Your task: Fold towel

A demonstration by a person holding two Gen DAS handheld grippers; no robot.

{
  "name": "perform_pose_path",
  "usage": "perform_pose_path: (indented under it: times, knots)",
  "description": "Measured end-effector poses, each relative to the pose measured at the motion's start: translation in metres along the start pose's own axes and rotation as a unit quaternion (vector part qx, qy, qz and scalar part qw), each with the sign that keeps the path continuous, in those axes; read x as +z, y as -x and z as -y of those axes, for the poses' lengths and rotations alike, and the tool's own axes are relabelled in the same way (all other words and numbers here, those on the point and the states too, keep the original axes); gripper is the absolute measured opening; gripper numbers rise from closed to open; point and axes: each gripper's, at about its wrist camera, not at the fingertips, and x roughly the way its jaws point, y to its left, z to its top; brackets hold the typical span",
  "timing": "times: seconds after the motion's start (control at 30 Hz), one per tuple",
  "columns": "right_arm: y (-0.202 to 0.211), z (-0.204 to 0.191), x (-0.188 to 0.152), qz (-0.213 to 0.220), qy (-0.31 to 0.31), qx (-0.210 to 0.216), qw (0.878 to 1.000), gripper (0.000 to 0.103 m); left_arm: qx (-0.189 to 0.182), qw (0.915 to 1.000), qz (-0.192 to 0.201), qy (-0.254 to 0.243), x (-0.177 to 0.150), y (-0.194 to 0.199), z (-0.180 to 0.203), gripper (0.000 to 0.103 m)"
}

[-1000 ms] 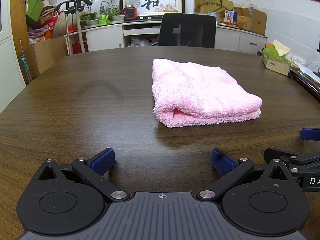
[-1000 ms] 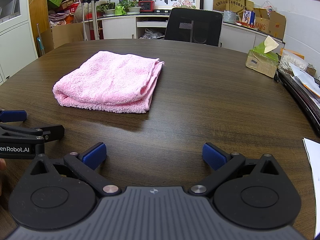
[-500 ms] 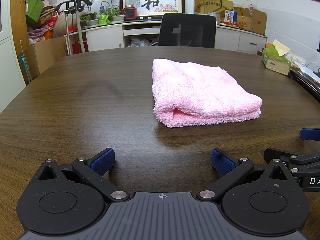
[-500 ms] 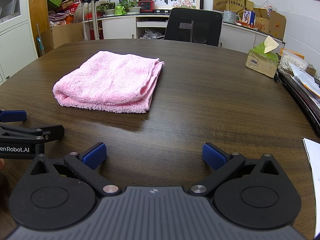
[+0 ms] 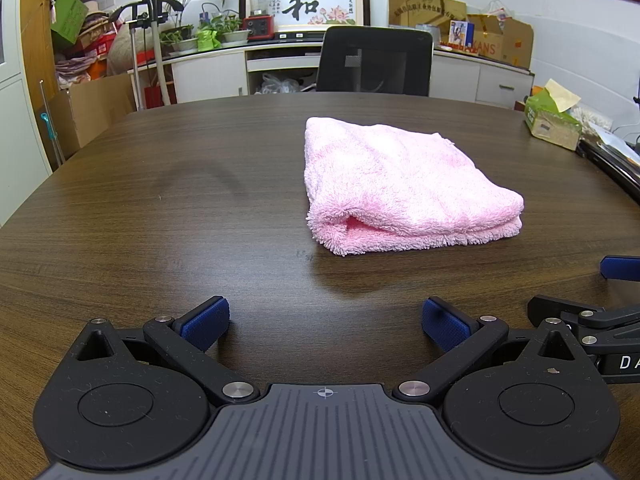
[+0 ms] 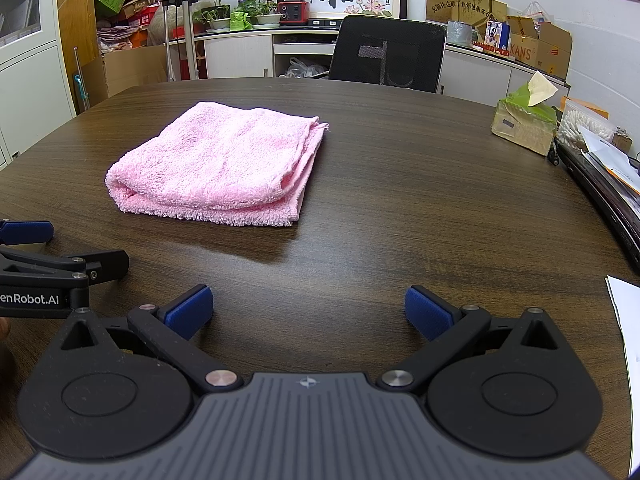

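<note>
A pink towel [image 5: 400, 184] lies folded in a thick rectangle on the dark wooden table [image 5: 160, 208]; it also shows in the right wrist view [image 6: 224, 172]. My left gripper [image 5: 325, 324] is open and empty, low over the table, short of the towel and to its left. My right gripper [image 6: 308, 310] is open and empty, short of the towel and to its right. Each gripper shows at the edge of the other's view, the right one [image 5: 600, 312] and the left one [image 6: 48, 268].
A green tissue box [image 6: 524, 120], a black folder with papers [image 6: 600, 184] and a white sheet [image 6: 628, 320] lie at the table's right side. A black office chair [image 5: 376, 62] stands behind the far edge. Cabinets and boxes line the back wall.
</note>
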Motion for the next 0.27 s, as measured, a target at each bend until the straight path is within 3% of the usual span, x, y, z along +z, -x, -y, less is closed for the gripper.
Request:
perform_pose_path:
  times: [0.27]
  knots:
    - [-0.0001, 0.0002, 0.0001, 0.0, 0.0, 0.0, 1.0, 0.103, 0.0, 1.0, 0.0, 0.0, -0.0001, 0.0003, -0.0008, 0.103]
